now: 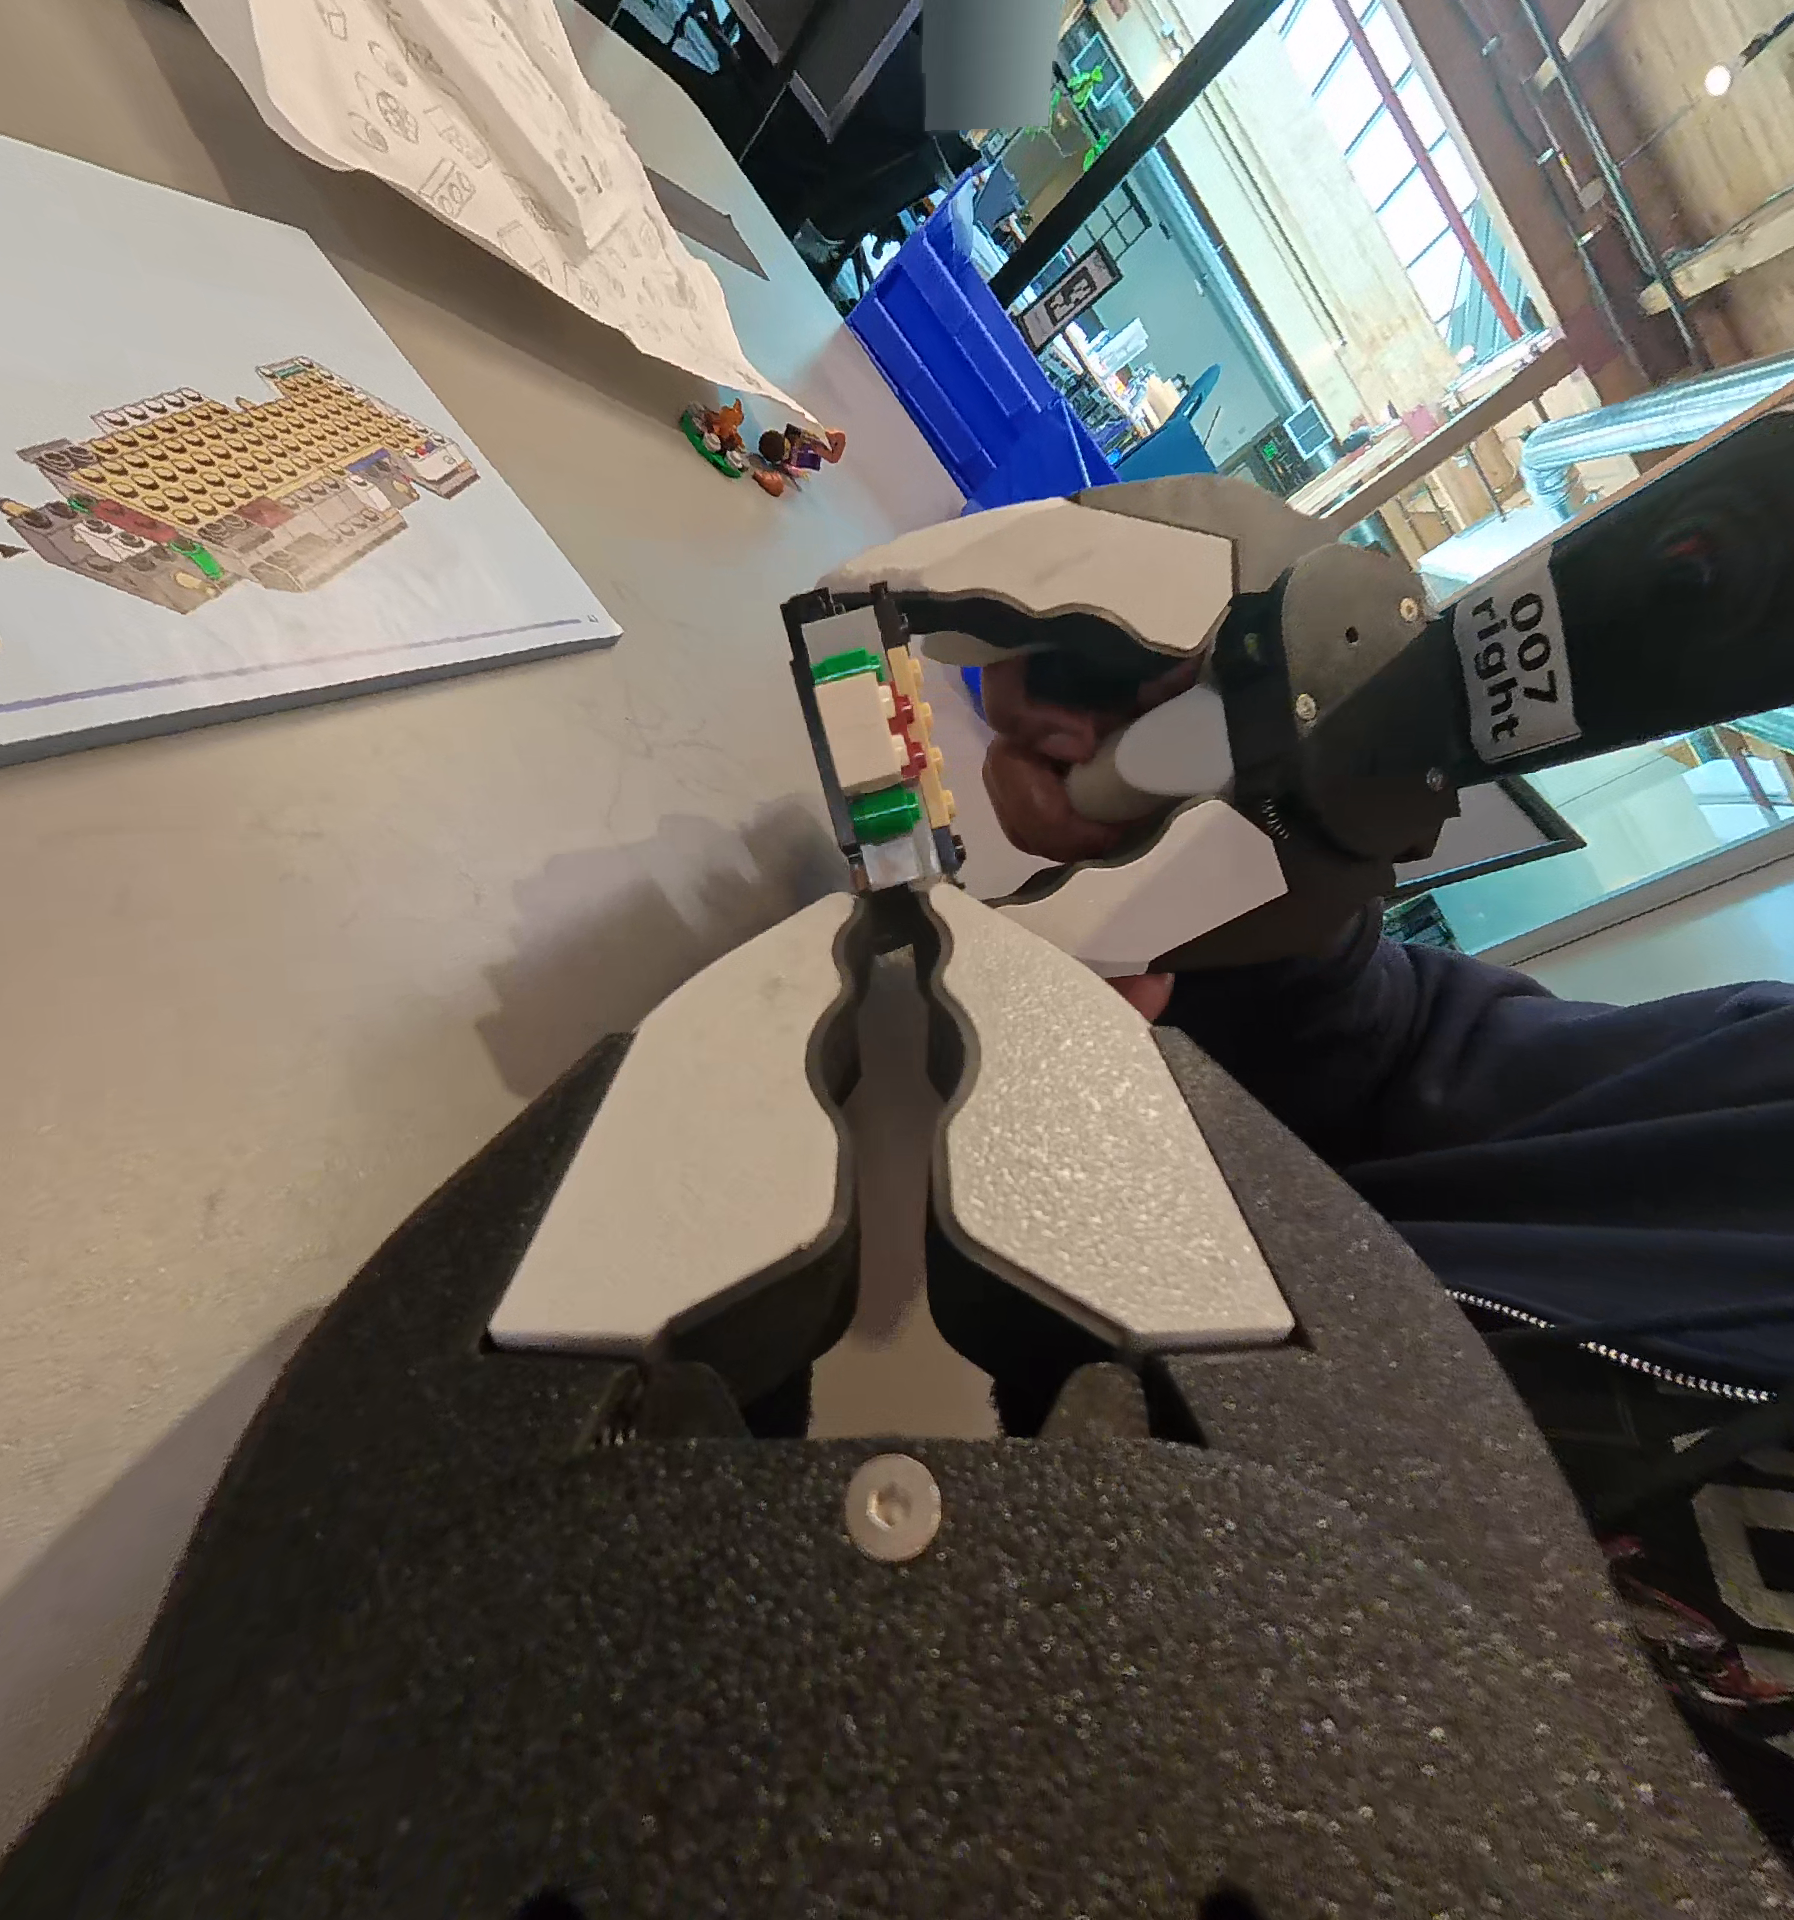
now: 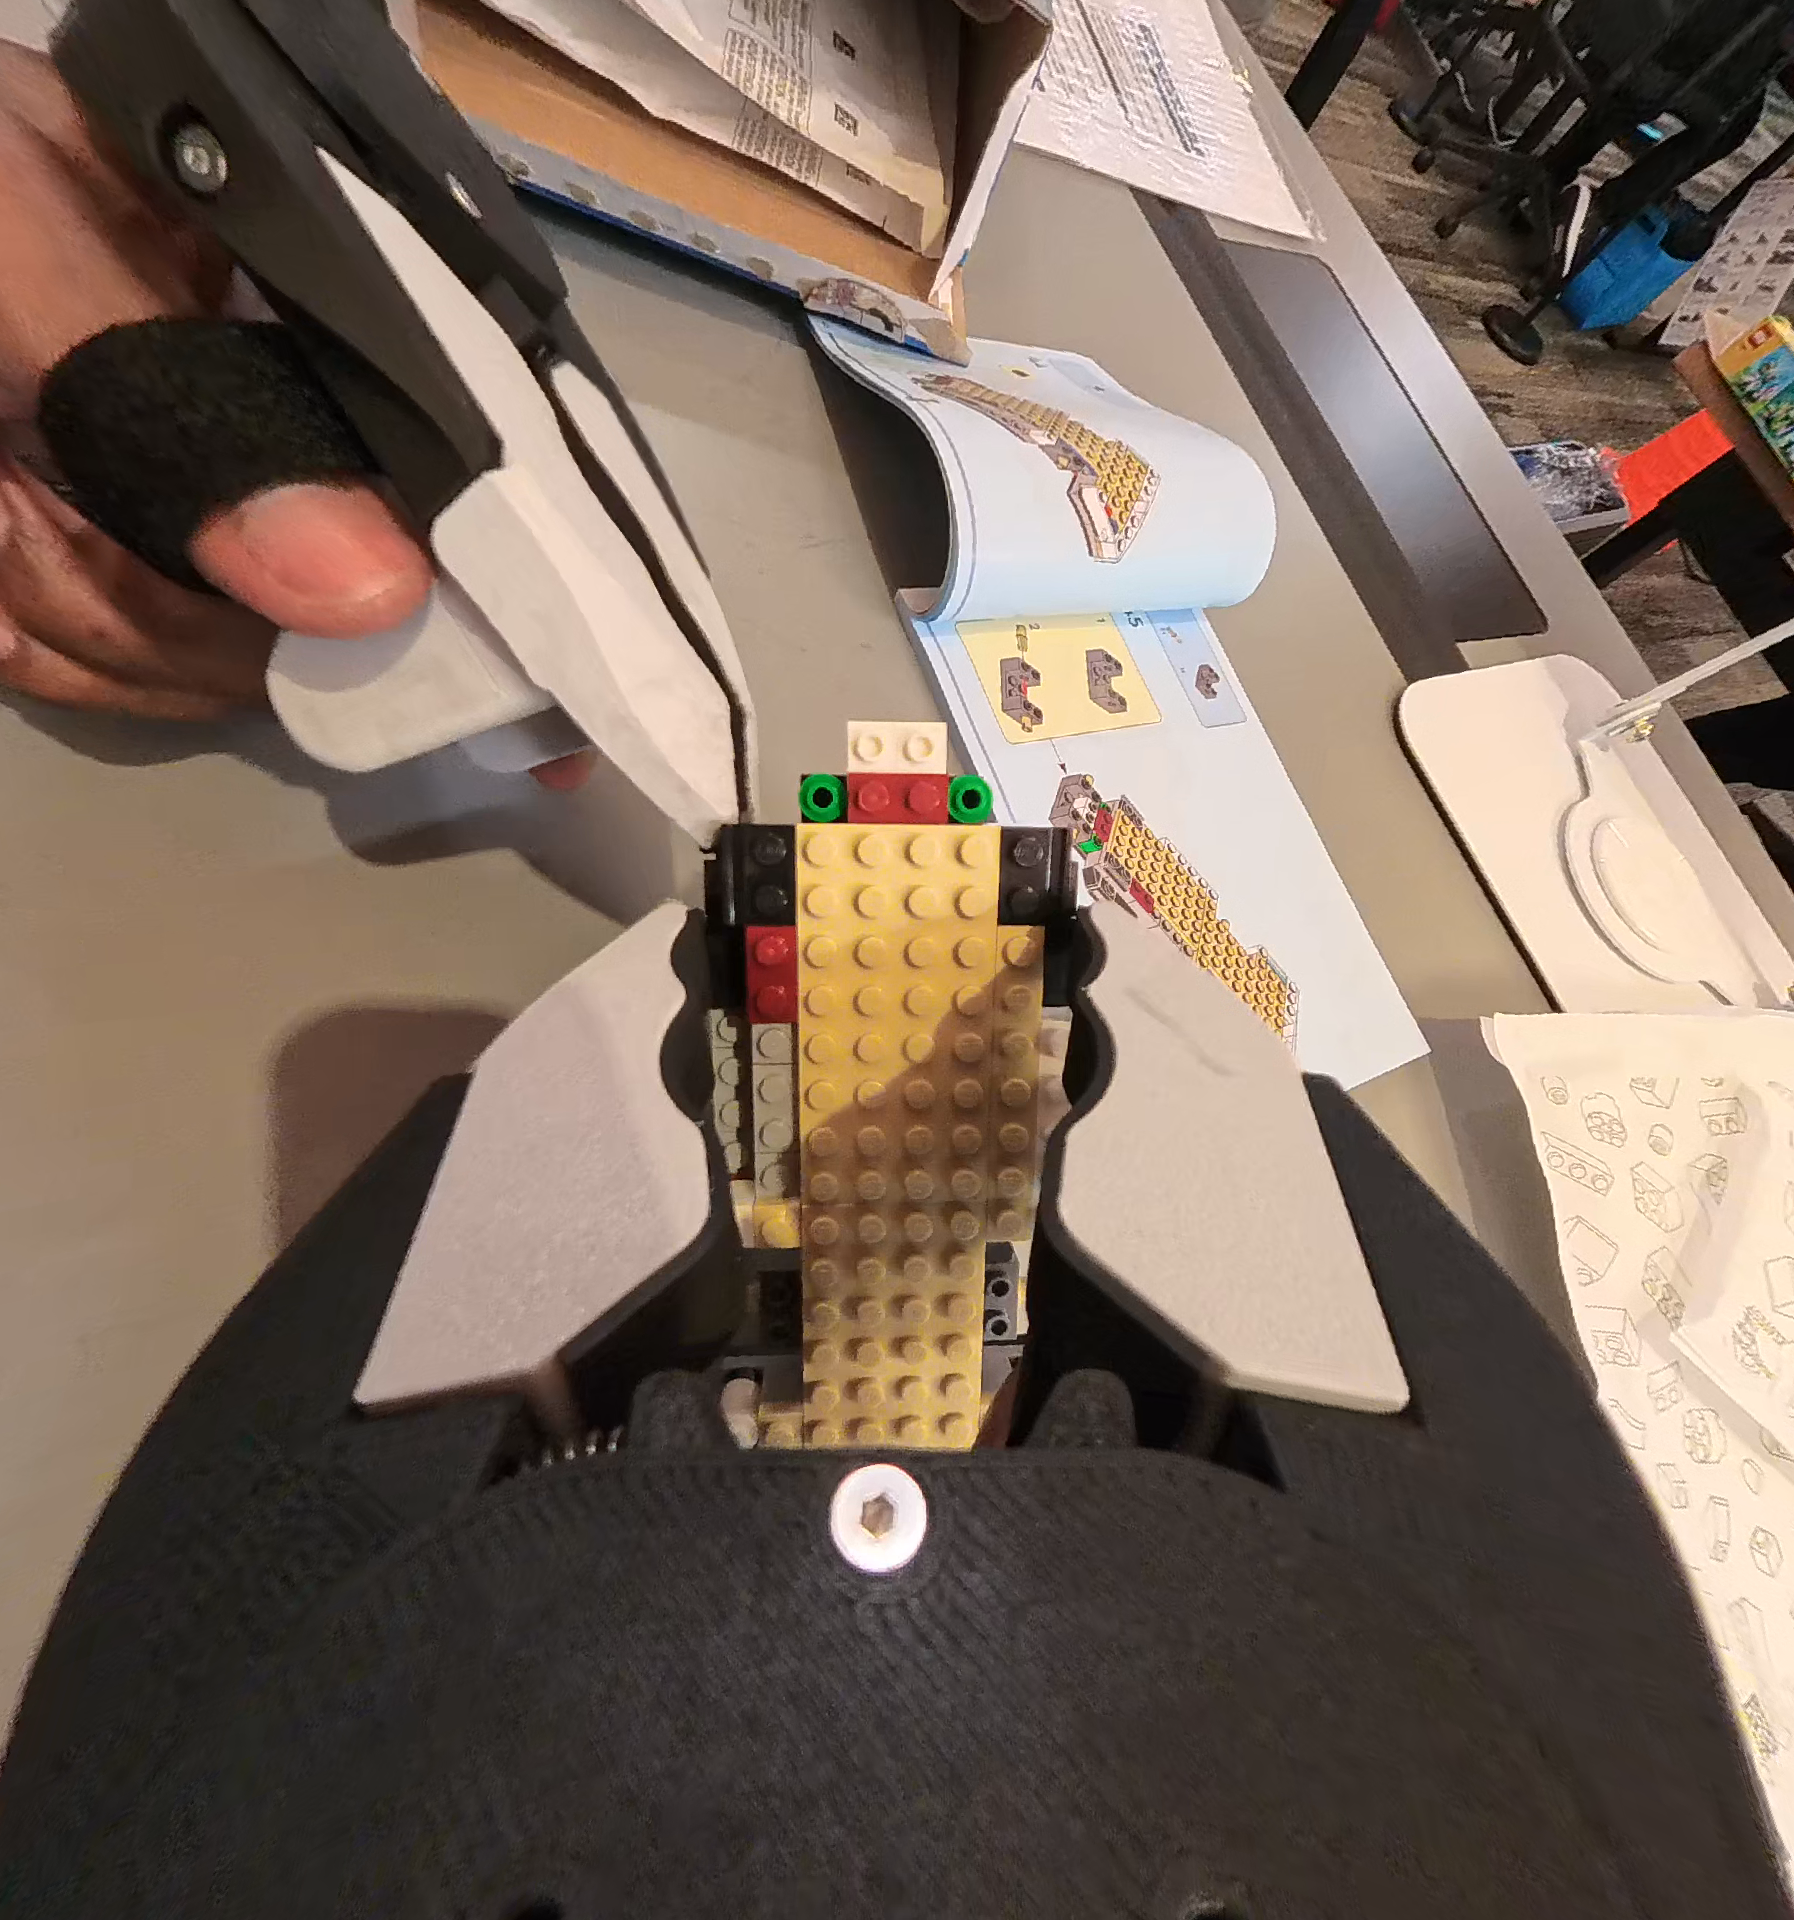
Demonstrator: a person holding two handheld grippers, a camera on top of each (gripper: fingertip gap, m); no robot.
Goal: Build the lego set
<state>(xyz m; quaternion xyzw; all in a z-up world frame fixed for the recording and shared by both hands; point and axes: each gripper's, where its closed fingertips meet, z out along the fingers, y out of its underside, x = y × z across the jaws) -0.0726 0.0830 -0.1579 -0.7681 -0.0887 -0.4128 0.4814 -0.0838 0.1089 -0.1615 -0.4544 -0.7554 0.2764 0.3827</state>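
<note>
Clamped wide in the right gripper (image 2: 877, 925): a tan studded brick assembly (image 2: 908, 1039), steadied above the grey desk (image 2: 197, 883); left gripper (image 1: 898, 914), nearly closed, pinching its black corner.

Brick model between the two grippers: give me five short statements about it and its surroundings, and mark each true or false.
1. The right gripper grips the brick model by its two sides. True.
2. The model's broad studded top is blue. False: it is tan.
3. Two green round pieces flank a red brick at the model's far end. True.
4. The left gripper stands wide open, far from the model. False: its fingers are nearly together at the model's corner.
5. The instruction booklet lies closed. False: it is open, one page curled over.
</note>
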